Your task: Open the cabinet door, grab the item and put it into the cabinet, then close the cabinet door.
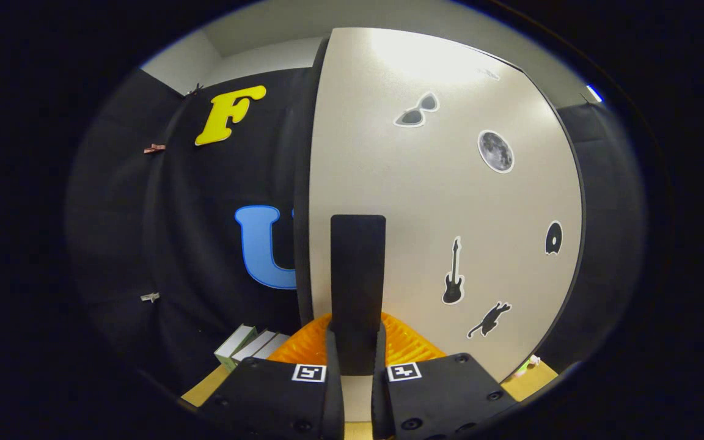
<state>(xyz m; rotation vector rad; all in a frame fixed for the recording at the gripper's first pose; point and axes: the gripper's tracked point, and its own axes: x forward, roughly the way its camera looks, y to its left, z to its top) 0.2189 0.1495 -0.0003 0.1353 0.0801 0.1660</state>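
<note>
A white cabinet door [450,201] with dark stickers of sunglasses, a moon, a guitar and a cat stands right in front of me. Its left edge is a dark vertical strip. A black upright handle [358,269] is fixed near that edge. My gripper [357,345] is shut on the lower end of the handle, with one finger [331,348] on each side pressing on it. Several white and green boxes [248,345] lie on the wooden table left of the fingers, at the foot of the black wall.
The wooden table top [205,388] shows below the boxes and again at the door's lower right corner. A small green and pink object [529,363] sits there on the table. Black cloth walls close in on both sides of the cabinet.
</note>
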